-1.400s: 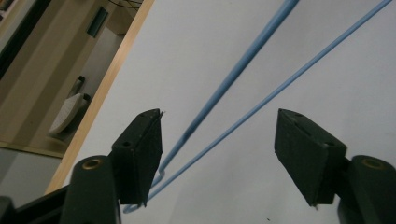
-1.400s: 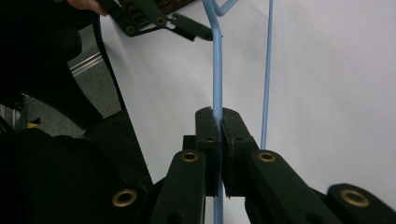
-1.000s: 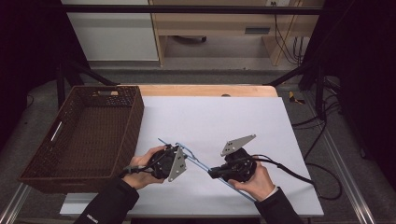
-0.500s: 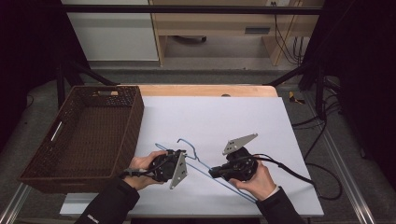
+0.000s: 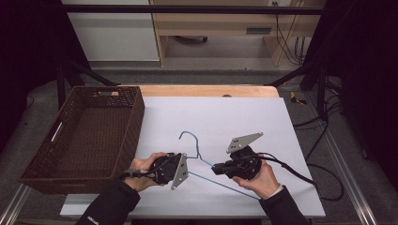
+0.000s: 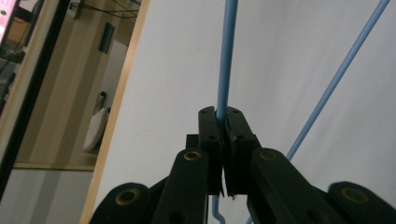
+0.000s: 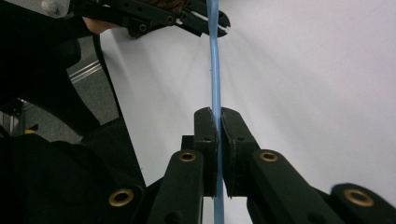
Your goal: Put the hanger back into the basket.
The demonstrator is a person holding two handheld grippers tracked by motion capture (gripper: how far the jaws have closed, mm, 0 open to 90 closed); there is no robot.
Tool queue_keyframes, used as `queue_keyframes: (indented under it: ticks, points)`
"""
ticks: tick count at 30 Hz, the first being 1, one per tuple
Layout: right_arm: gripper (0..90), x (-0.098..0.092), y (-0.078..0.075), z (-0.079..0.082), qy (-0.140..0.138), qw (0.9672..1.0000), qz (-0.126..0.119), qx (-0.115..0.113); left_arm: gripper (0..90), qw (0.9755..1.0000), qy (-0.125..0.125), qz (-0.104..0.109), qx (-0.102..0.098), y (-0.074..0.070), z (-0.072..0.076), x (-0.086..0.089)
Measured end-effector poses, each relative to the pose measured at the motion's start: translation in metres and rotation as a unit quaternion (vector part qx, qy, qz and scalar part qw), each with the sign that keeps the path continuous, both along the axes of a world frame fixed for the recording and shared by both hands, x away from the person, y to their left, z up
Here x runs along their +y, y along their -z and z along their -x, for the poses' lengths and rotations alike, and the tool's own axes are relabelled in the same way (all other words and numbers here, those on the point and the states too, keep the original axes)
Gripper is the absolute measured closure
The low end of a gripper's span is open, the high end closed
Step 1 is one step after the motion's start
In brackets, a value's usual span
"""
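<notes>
Blue wire hanger [image 5: 206, 161] sits near your edge of the white table [image 5: 263, 122], and you've got it from both sides. Your left gripper [image 6: 222, 122] has just been closing and now pinches one wire arm; your right gripper [image 7: 215, 122] is clamped on the wire too. Careful: thin wire could twist or slip between the pads if your hands lift unevenly towards the wicker basket [image 5: 56, 164].

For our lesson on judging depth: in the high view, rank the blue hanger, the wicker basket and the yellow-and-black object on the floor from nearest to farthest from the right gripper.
1. Blue hanger: clamped in the right gripper.
2. Wicker basket: across the table, at its left edge.
3. Yellow-and-black object: on the floor beyond the table's far right corner.
</notes>
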State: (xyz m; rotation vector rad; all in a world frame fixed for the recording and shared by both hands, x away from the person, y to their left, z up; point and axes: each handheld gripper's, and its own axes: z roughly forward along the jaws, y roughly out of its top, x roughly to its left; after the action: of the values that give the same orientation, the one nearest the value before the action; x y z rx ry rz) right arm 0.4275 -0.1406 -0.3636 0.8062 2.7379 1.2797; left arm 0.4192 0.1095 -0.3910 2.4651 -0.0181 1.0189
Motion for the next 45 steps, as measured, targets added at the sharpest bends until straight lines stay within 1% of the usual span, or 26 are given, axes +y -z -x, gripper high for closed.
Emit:
queue_keyframes:
  ticks: [1, 4, 5, 6, 9, 10, 11, 12, 15, 18, 20, 21, 22, 24, 25, 29, 30, 32, 33, 34, 38, 40, 42, 43, 44, 45]
  points:
    - [82.3, -0.001, -0.002, 0.0, 0.005, 1.0, -0.003, -0.005, 87.4, 1.0, -0.007, 0.004, 0.004, 0.0, -0.001, -0.001]
    - [70.9, -0.009, -0.009, -0.001, 0.028, 0.9987, -0.011, -0.04, 87.4, 0.9993, -0.032, 0.007, 0.016, -0.004, -0.004, -0.004]
    - [67.0, -0.013, -0.012, -0.001, 0.037, 0.9979, -0.013, -0.052, 87.4, 0.9989, -0.042, 0.004, 0.019, -0.005, -0.005, -0.005]
    - [61.8, -0.017, -0.014, -0.002, 0.048, 0.9967, -0.014, -0.064, 87.4, 0.9983, -0.052, 0.013, 0.021, -0.006, -0.006, -0.006]
    - [50.4, -0.03, -0.02, -0.002, 0.082, 0.9915, -0.019, -0.099, 87.4, 0.9961, -0.082, 0.02, 0.029, -0.008, -0.01, -0.01]
    - [45.4, -0.034, -0.022, -0.003, 0.094, 0.9891, -0.021, -0.111, 87.4, 0.995, -0.092, 0.017, 0.037, -0.009, -0.012, -0.012]
    - [42.3, -0.039, -0.023, -0.003, 0.107, 0.9869, -0.022, -0.119, 87.4, 0.9938, -0.101, 0.017, 0.044, -0.009, -0.015, -0.013]
    - [36.5, -0.043, -0.023, -0.004, 0.119, 0.9845, -0.026, -0.126, 87.4, 0.9929, -0.108, 0.013, 0.048, -0.01, -0.017, -0.014]
    - [29.5, -0.054, -0.023, -0.006, 0.143, 0.9785, -0.033, -0.145, 87.4, 0.9886, -0.136, 0.014, 0.063, -0.014, -0.023, -0.017]
    - [23.4, -0.063, -0.022, -0.006, 0.159, 0.9744, -0.043, -0.153, 87.4, 0.984, -0.16, 0.02, 0.075, -0.019, -0.029, -0.019]
    - [17.4, -0.069, -0.02, -0.005, 0.179, 0.9698, -0.044, -0.16, 87.4, 0.9814, -0.174, 0.022, 0.078, -0.023, -0.032, -0.02]
    - [16.4, -0.072, -0.018, -0.005, 0.186, 0.968, -0.047, -0.162, 87.4, 0.9793, -0.185, 0.023, 0.079, -0.025, -0.035, -0.02]
    - [14.6, -0.076, -0.017, -0.004, 0.192, 0.966, -0.052, -0.165, 87.4, 0.9787, -0.188, 0.023, 0.079, -0.027, -0.036, -0.021]
    - [11.6, -0.081, -0.015, -0.002, 0.199, 0.9633, -0.059, -0.17, 87.3, 0.9757, -0.204, 0.024, 0.078, -0.031, -0.039, -0.022]
    - [10.3, -0.083, -0.014, -0.001, 0.203, 0.9617, -0.064, -0.173, 87.4, 0.975, -0.206, 0.024, 0.079, -0.034, -0.04, -0.022]
    - [7.6, -0.091, -0.008, 0.001, 0.211, 0.9603, -0.063, -0.171, 87.4, 0.9709, -0.224, 0.028, 0.079, -0.045, -0.045, -0.024]
    - [7.8, -0.093, -0.007, 0.002, 0.21, 0.9609, -0.065, -0.168, 87.4, 0.9706, -0.225, 0.03, 0.08, -0.049, -0.047, -0.024]
    - [7.6, -0.096, -0.003, 0.004, 0.211, 0.9612, -0.068, -0.164, 87.3, 0.9686, -0.231, 0.033, 0.086, -0.055, -0.049, -0.024]
    - [7.3, -0.097, -0.002, 0.004, 0.211, 0.9614, -0.068, -0.163, 87.4, 0.9689, -0.228, 0.033, 0.09, -0.058, -0.05, -0.024]
    - [7.3, -0.098, 0.0, 0.005, 0.212, 0.9616, -0.068, -0.16, 87.4, 0.968, -0.229, 0.035, 0.096, -0.061, -0.052, -0.024]
    - [7.0, -0.103, 0.009, 0.006, 0.217, 0.9626, -0.065, -0.149, 87.3, 0.9672, -0.228, 0.03, 0.108, -0.072, -0.055, -0.02]
    - [7.1, -0.105, 0.014, 0.006, 0.218, 0.9631, -0.065, -0.143, 87.4, 0.9659, -0.23, 0.038, 0.113, -0.078, -0.055, -0.016]
    - [7.1, -0.106, 0.018, 0.006, 0.222, 0.9632, -0.064, -0.138, 87.3, 0.9649, -0.233, 0.038, 0.114, -0.086, -0.056, -0.012]
    - [7.2, -0.107, 0.02, 0.006, 0.222, 0.9632, -0.061, -0.138, 87.3, 0.9638, -0.237, 0.041, 0.115, -0.09, -0.056, -0.01]
    - [7.1, -0.107, 0.021, 0.006, 0.223, 0.9633, -0.063, -0.135, 87.4, 0.9632, -0.24, 0.036, 0.117, -0.096, -0.057, -0.007]
    - [7.1, -0.108, 0.023, 0.006, 0.225, 0.9632, -0.063, -0.133, 87.3, 0.9627, -0.24, 0.041, 0.118, -0.1, -0.057, -0.004]
